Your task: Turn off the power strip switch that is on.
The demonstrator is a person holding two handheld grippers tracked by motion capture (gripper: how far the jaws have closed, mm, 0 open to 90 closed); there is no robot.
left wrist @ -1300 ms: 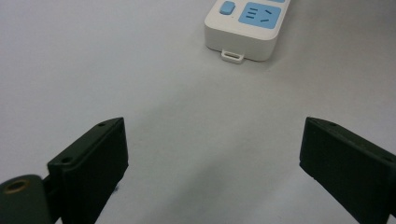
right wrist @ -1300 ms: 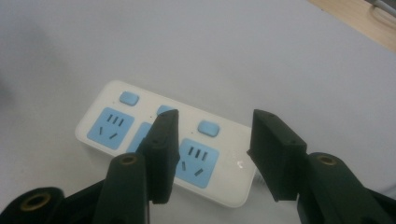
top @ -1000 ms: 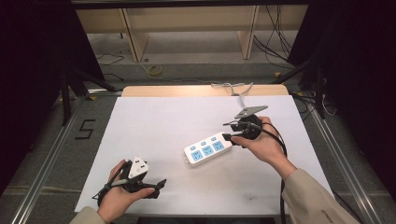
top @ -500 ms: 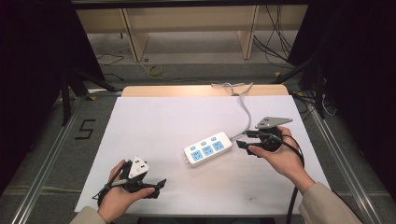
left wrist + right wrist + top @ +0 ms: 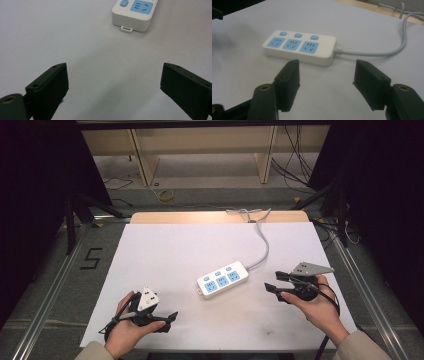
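A white power strip (image 5: 223, 279) with three blue sockets and three blue buttons lies near the middle of the white table, and its grey cable (image 5: 263, 245) runs off the back edge. My right gripper (image 5: 275, 282) stands to the strip's right, apart from it, pointing at it. Its jaws have just been opening and nothing is between them. The right gripper view has the strip (image 5: 299, 47) lying beyond the open gripper (image 5: 327, 75). My left gripper (image 5: 167, 321) rests open at the front left. In its own view the gripper (image 5: 113, 82) has bare table between the jaws and the strip's end (image 5: 135, 12) farther off.
A white sheet (image 5: 200, 245) covers the table, with a wooden strip (image 5: 200, 217) along its back edge. Metal rails run down both sides. A "5" mark (image 5: 91, 258) is on the floor at the left. Shelving and cables stand behind the table.
My right gripper has moved right and toward the front, away from the power strip, and its jaws stand wider. The left gripper has stayed put.
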